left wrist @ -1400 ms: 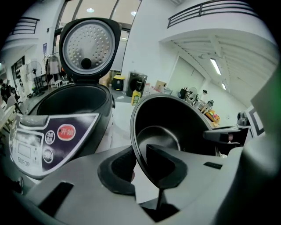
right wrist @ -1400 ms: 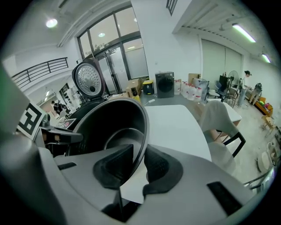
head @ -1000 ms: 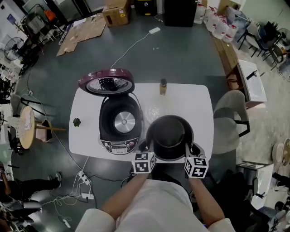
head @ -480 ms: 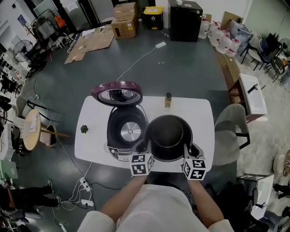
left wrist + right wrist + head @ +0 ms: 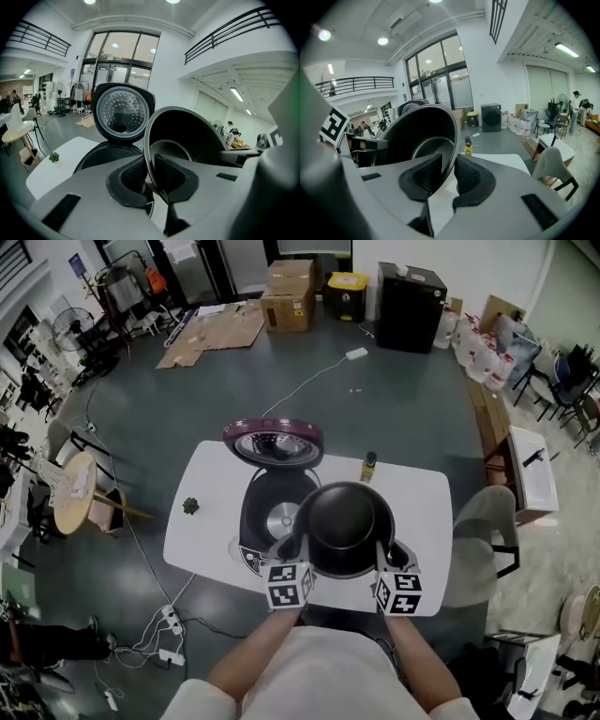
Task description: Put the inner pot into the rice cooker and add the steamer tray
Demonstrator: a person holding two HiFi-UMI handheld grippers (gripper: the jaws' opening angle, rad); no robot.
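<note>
Both the left gripper [image 5: 149, 176] and right gripper [image 5: 447, 180] clamp the pot [image 5: 345, 521] rim, so keep it level, centre over the cooker [image 5: 267, 507], lower evenly.

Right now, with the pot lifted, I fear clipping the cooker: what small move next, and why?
Probably shift the inner pot slightly left before lowering: the left tool and right tool clamp its rim, but it hangs right of the rice cooker's open well, covering only part.
</note>
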